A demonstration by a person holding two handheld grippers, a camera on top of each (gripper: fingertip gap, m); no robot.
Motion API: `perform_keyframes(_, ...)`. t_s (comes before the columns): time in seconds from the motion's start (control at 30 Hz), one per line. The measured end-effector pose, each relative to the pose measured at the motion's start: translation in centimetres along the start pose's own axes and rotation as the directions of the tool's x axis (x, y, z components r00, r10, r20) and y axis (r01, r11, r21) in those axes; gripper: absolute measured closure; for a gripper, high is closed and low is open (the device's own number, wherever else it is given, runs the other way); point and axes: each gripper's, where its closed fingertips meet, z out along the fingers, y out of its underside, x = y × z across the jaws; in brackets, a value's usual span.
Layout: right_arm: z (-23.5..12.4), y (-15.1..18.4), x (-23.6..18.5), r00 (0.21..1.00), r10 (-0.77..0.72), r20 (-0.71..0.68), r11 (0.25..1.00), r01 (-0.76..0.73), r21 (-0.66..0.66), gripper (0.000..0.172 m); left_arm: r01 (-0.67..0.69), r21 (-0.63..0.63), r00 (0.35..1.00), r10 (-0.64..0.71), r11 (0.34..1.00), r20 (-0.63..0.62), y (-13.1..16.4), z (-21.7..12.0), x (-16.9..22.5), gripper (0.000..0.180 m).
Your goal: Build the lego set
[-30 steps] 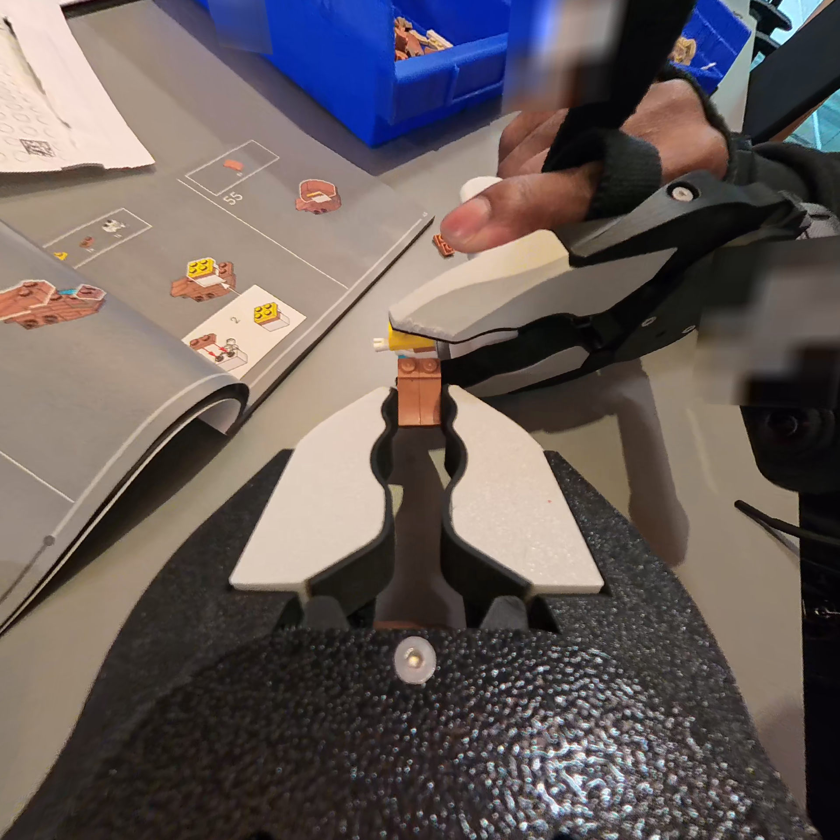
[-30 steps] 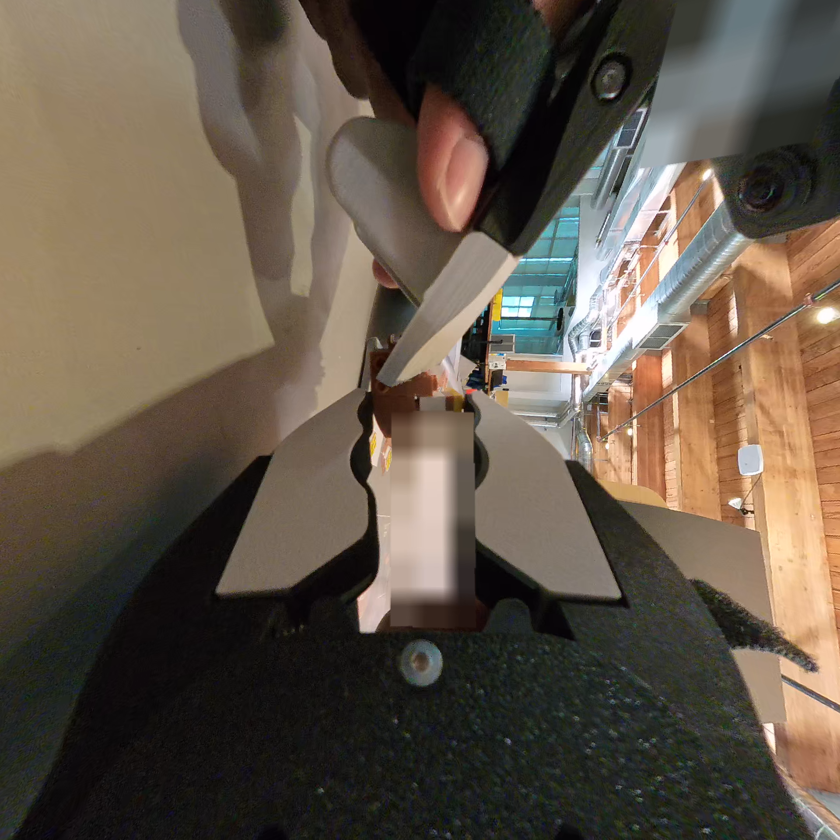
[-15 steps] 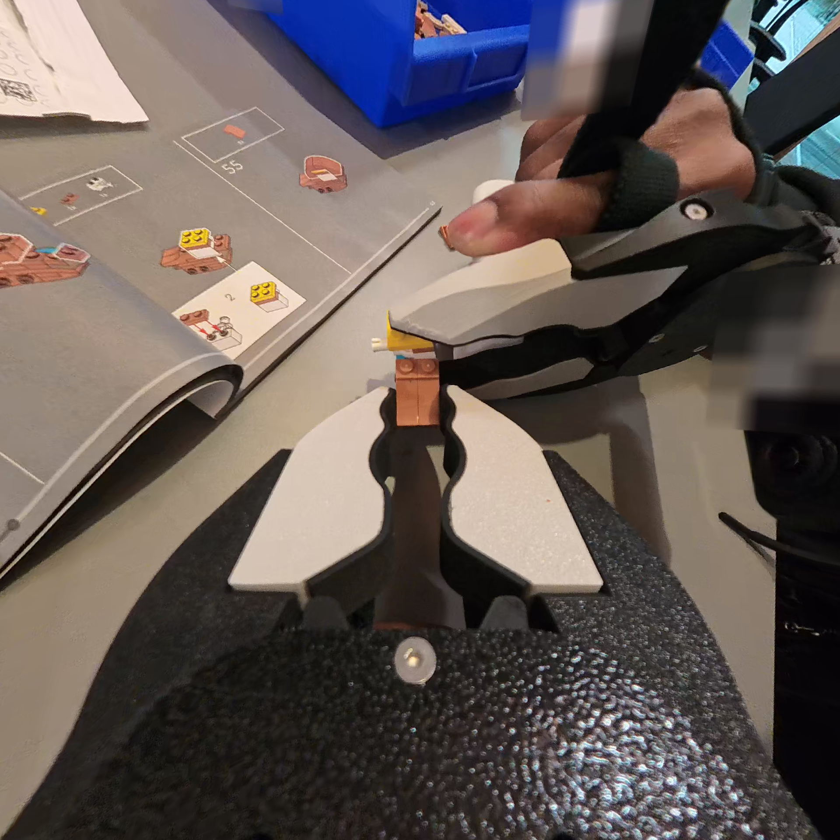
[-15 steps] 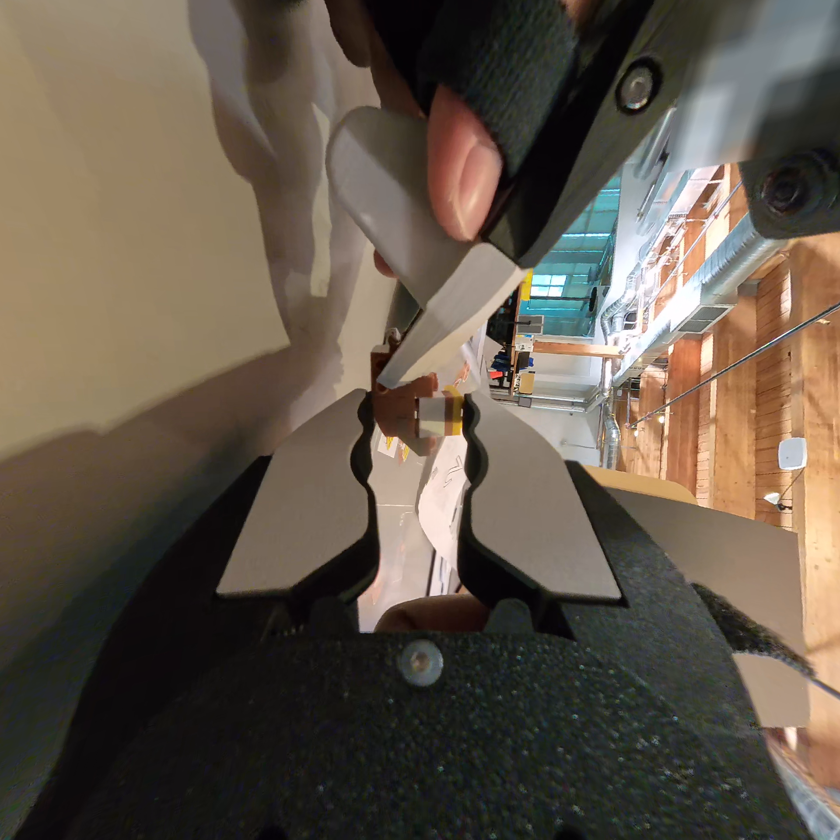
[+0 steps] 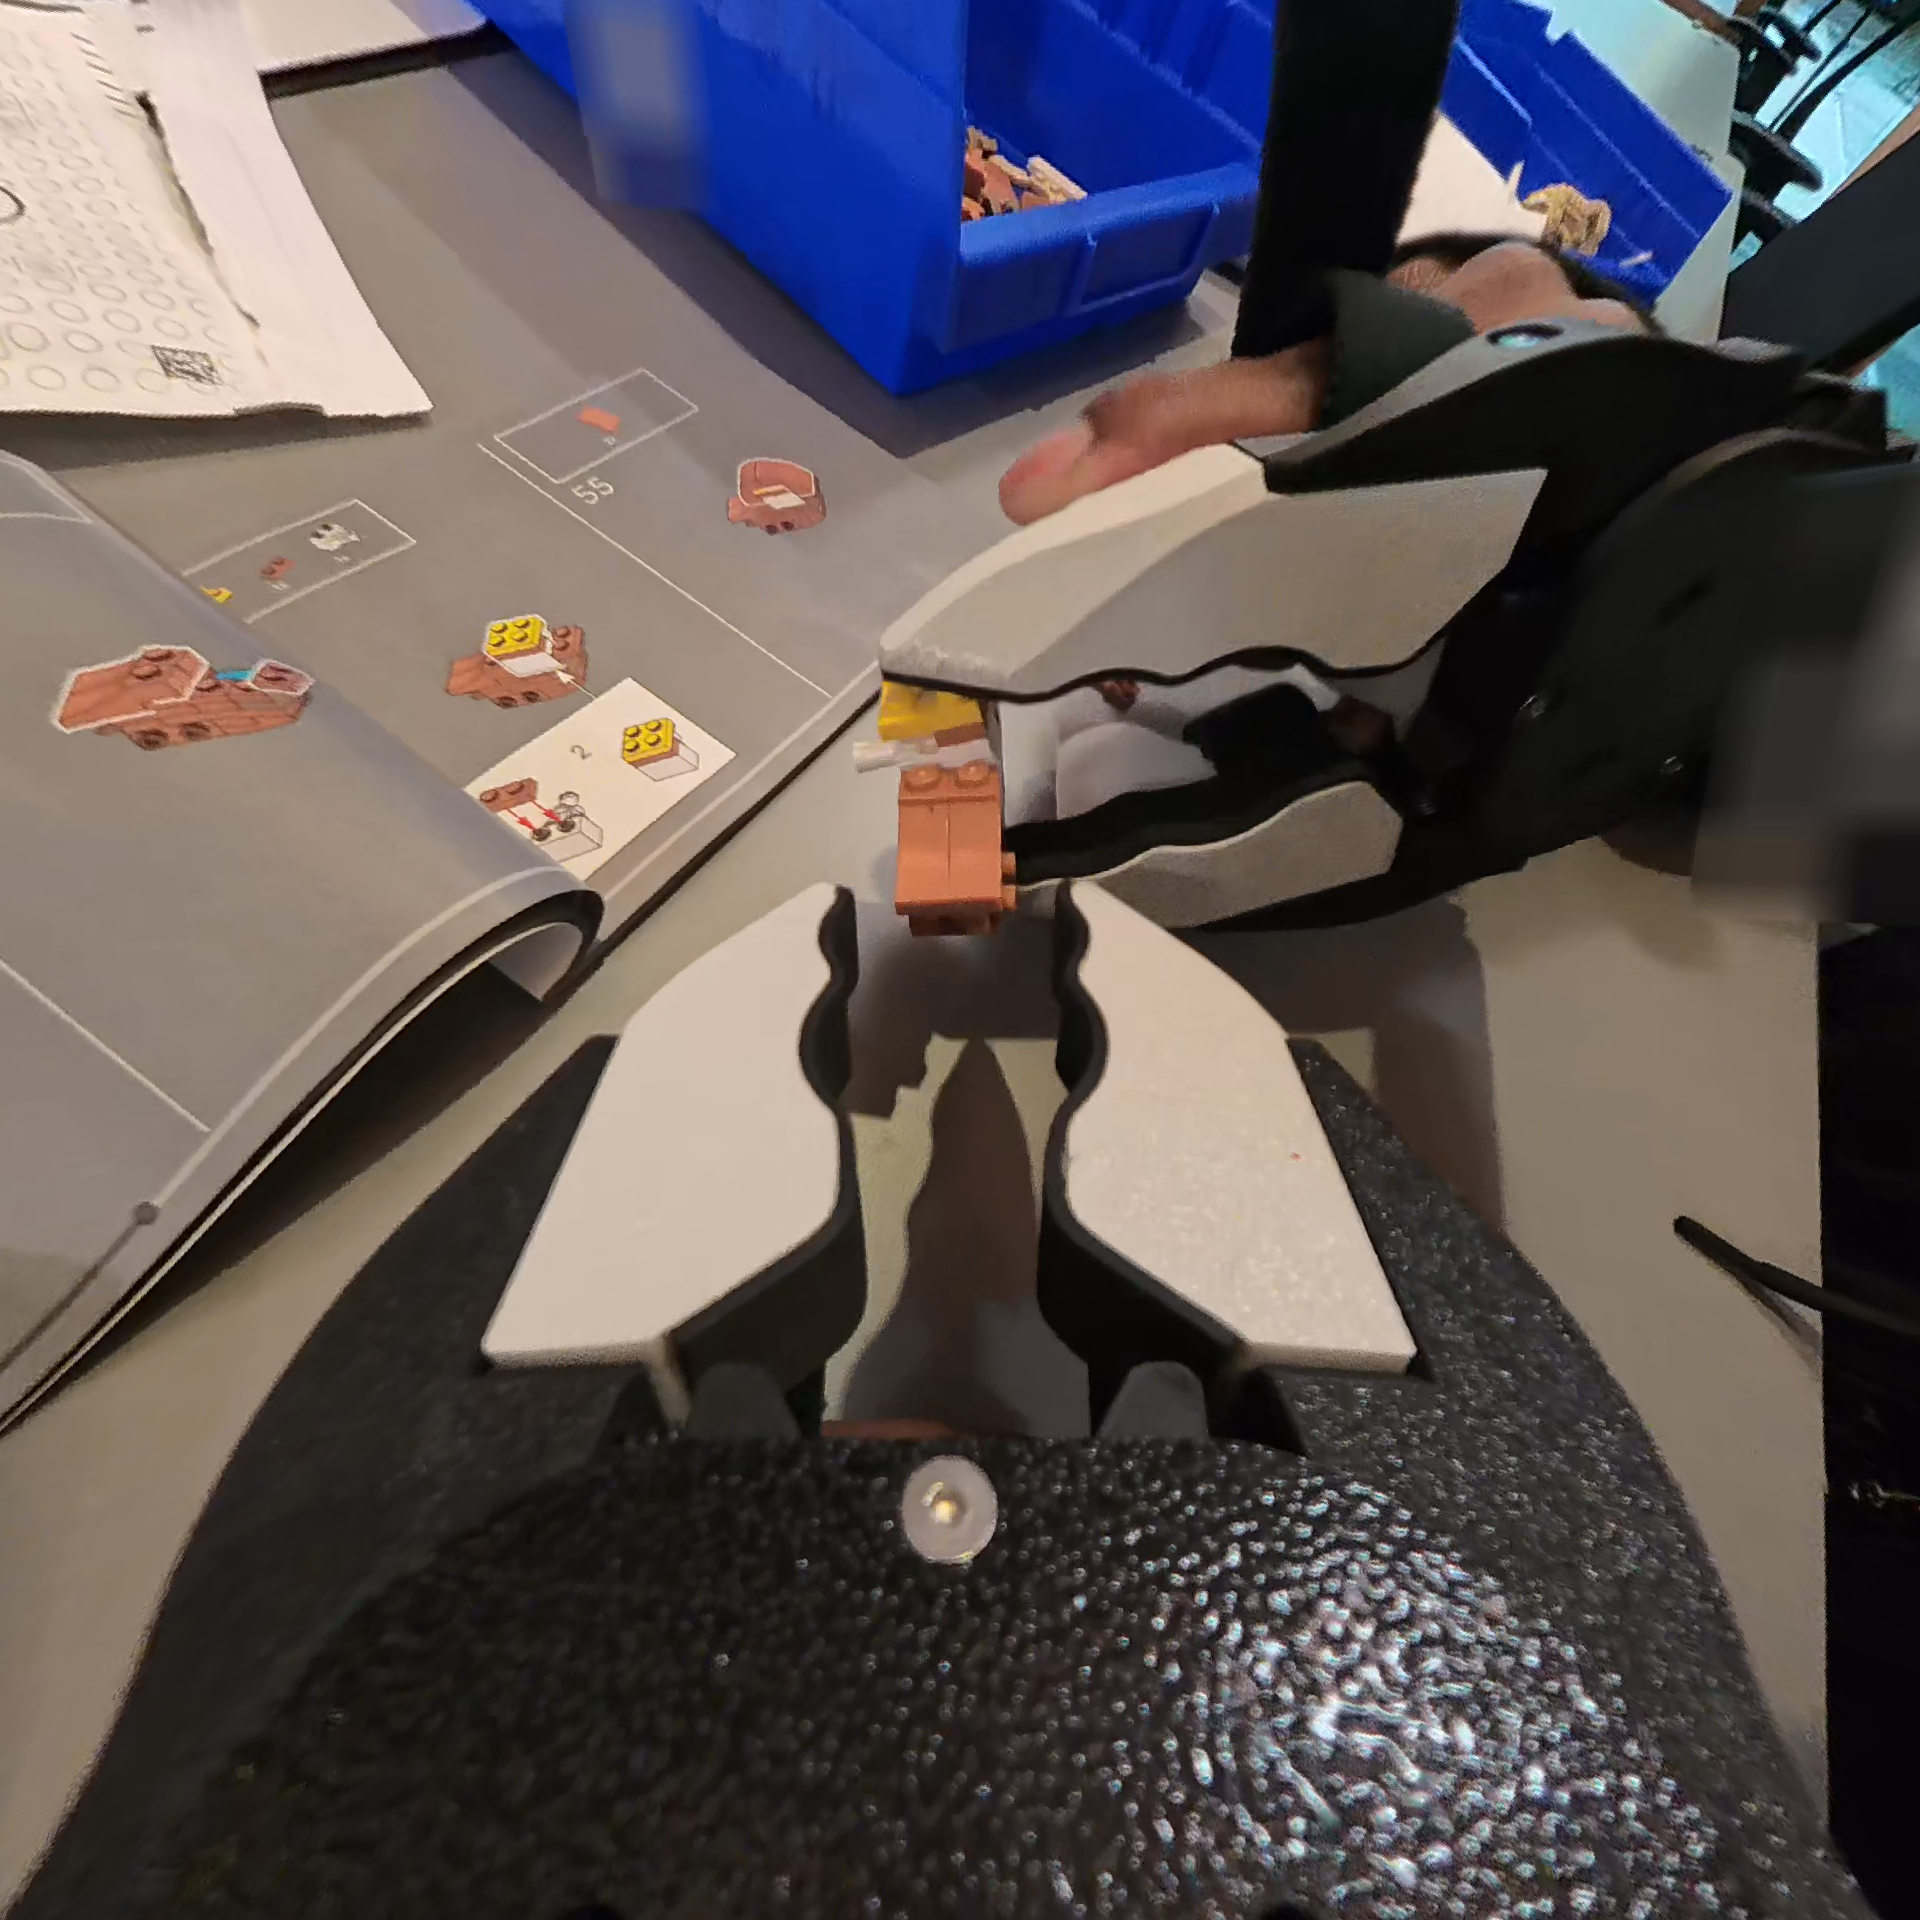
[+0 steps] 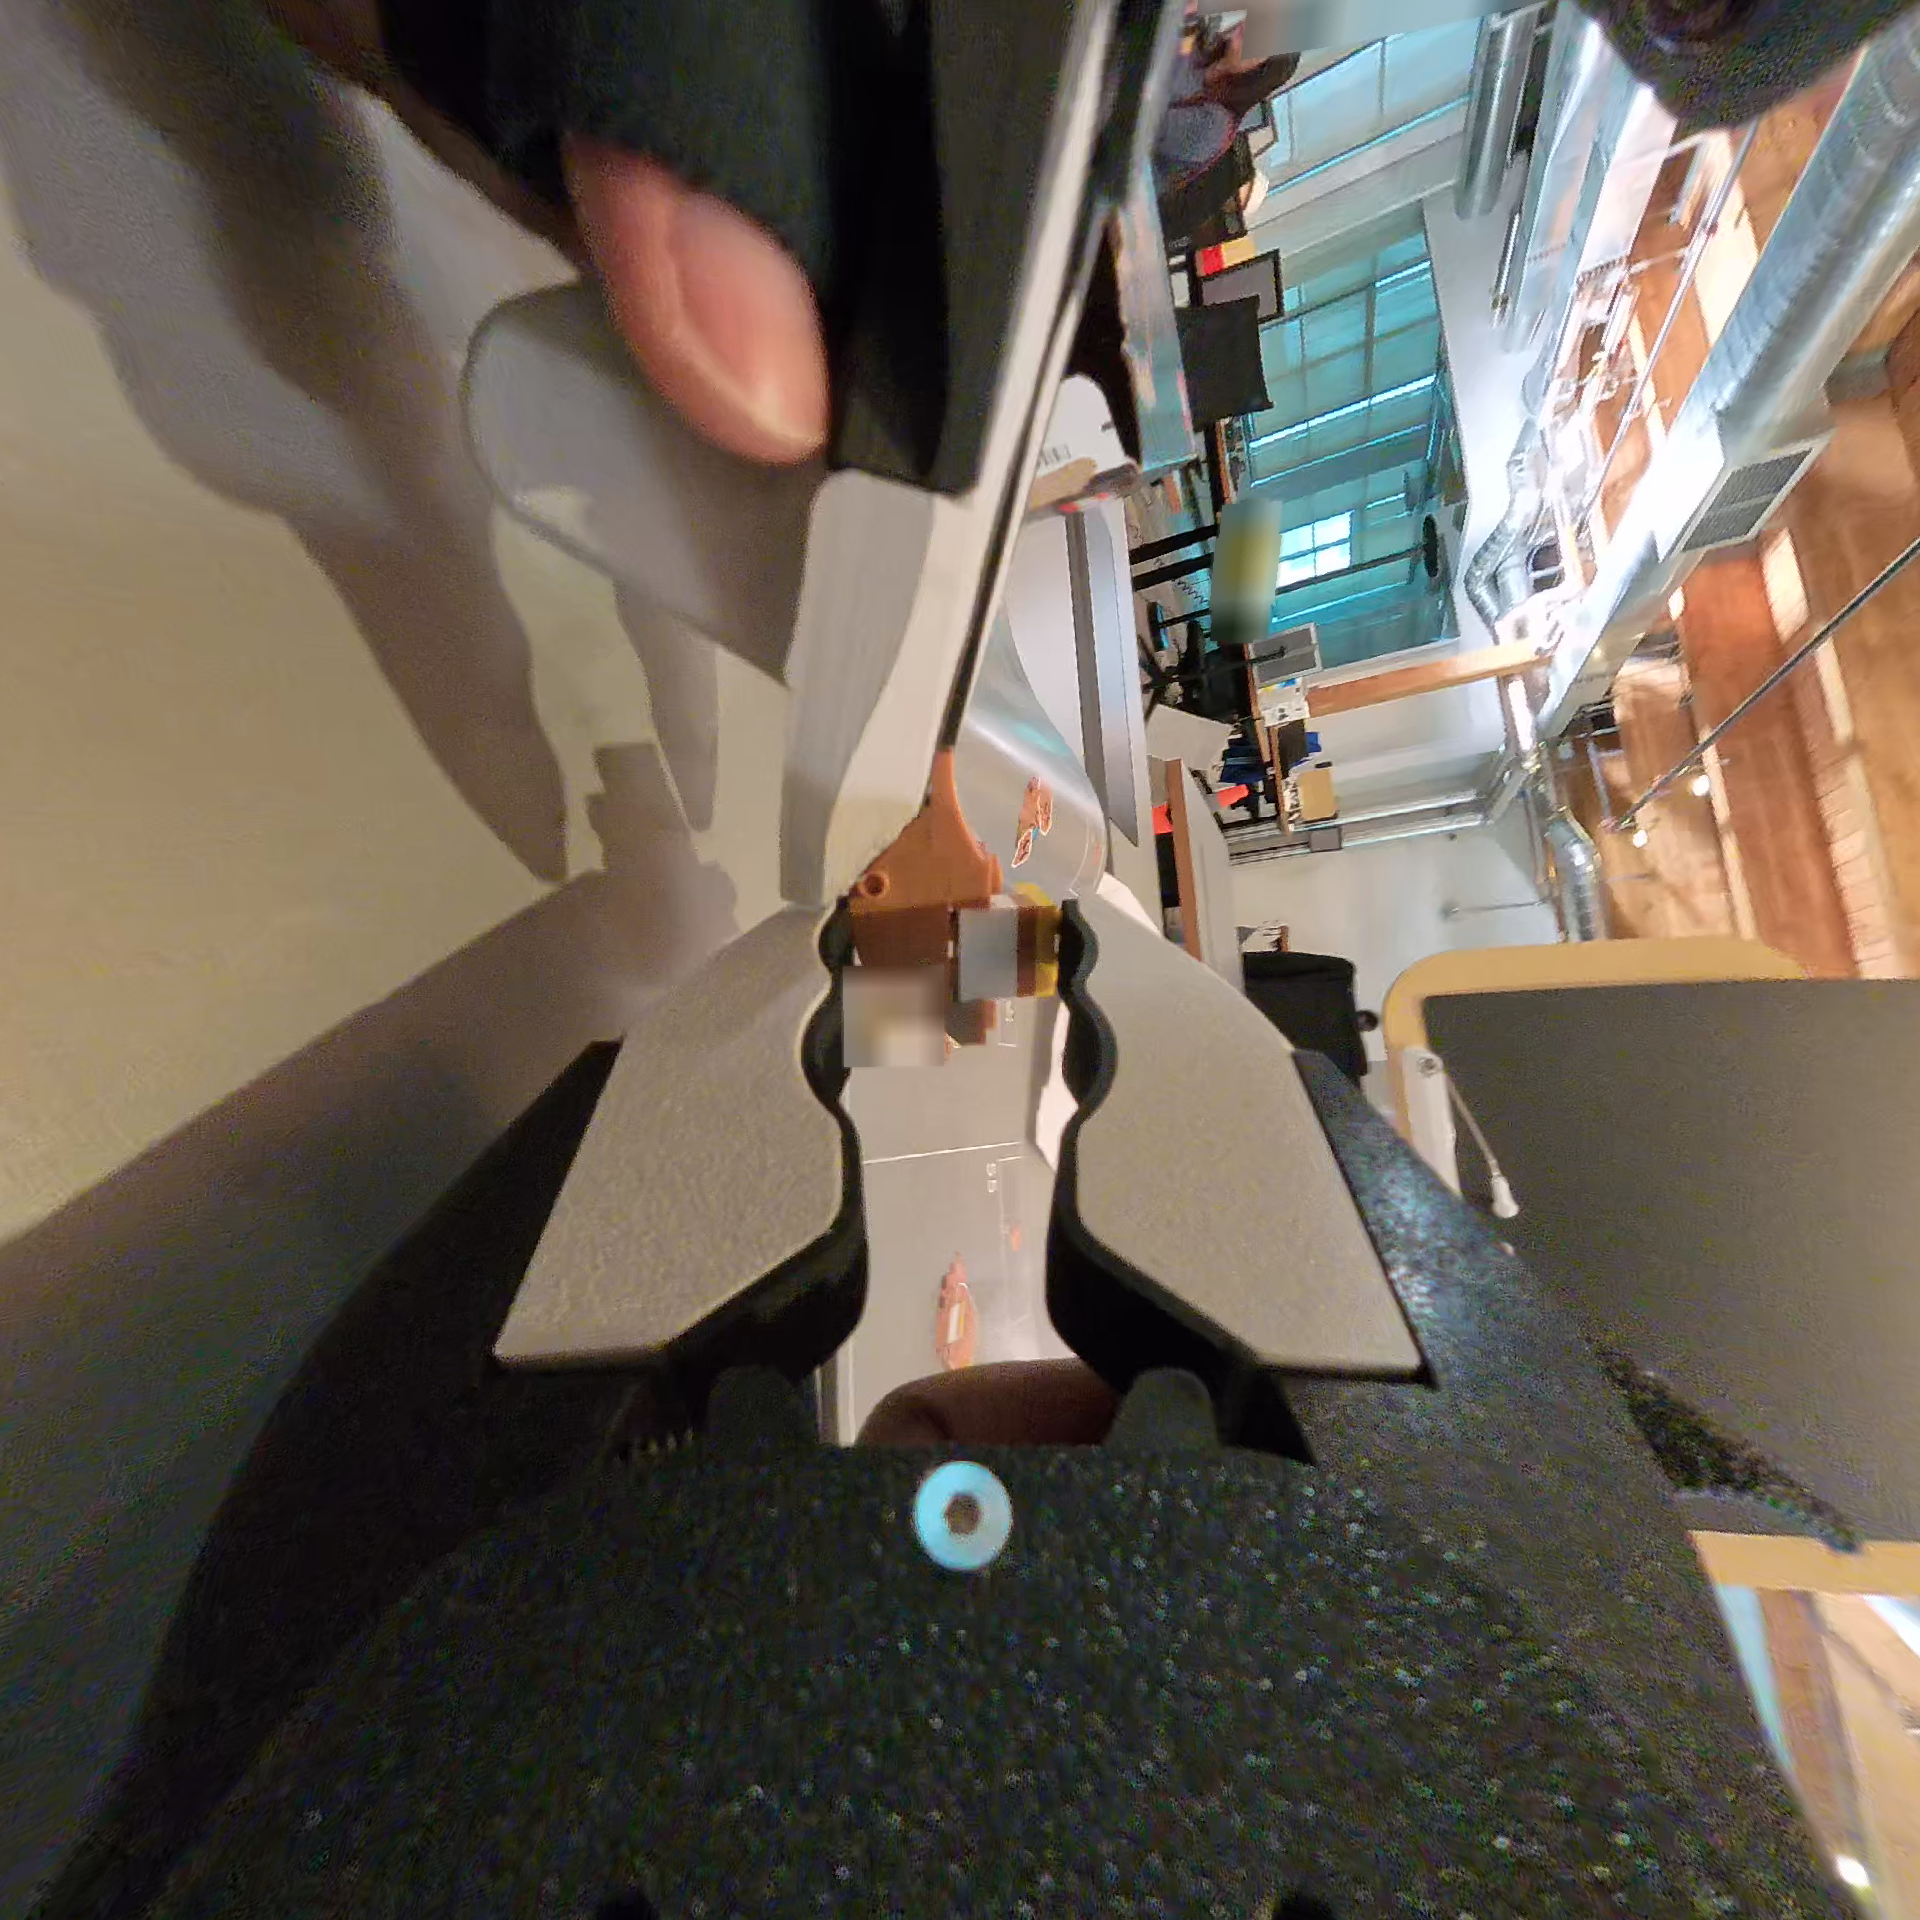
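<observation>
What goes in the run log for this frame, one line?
left tongs: open, clear of brick assembly | right tongs: shut on brick assembly | near: instruction booklet, blue bins

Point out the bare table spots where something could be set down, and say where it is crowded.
Bare grey table shows left of the left gripper, below the open instruction booklet. Another strip lies right of it, beside a black cable. The far side is crowded: blue bins, white papers, right gripper.

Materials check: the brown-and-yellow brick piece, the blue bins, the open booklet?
Brick assembly: moulded plastic, smooth studs, slight sheen. Blue bins: rigid moulded plastic, glossy, ribbed front. Booklet: coated paper, probably satin; its pages curl at the fold.
</observation>
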Motion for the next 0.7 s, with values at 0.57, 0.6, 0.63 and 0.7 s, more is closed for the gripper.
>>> perform_keyframes(0.57, -0.7, -0.5, 0.6, 0.986, 0.161, 0.037, 0.986, -0.163, 0.045, 0.134, 0.081, 0.139, 0.991, -0.066, 0.987, -0.114, -1.8, -0.4, 1.0, 0.161)
perform_keyframes(0.6, -0.7, -0.5, 0.6, 0.988, 0.154, 0.031, 0.987, -0.155, 0.042, 0.135, 0.087, 0.145, 0.991, -0.071, 0.986, -0.111, -1.9, -0.4, 1.0, 0.161)
perform_keyframes(0.63, -0.7, -0.5, 0.7, 0.989, 0.145, 0.024, 0.988, -0.146, 0.041, 0.135, 0.091, 0.15, 0.991, -0.075, 0.984, -0.112, -1.9, -0.4, 0.9, 0.161)
perform_keyframes(0.7, -0.7, -0.5, 0.8, 0.992, 0.129, 0.008, 0.991, -0.13, 0.039, 0.134, 0.101, 0.161, 0.99, -0.082, 0.982, -0.118, -2.0, -0.4, 1.0, 0.161)
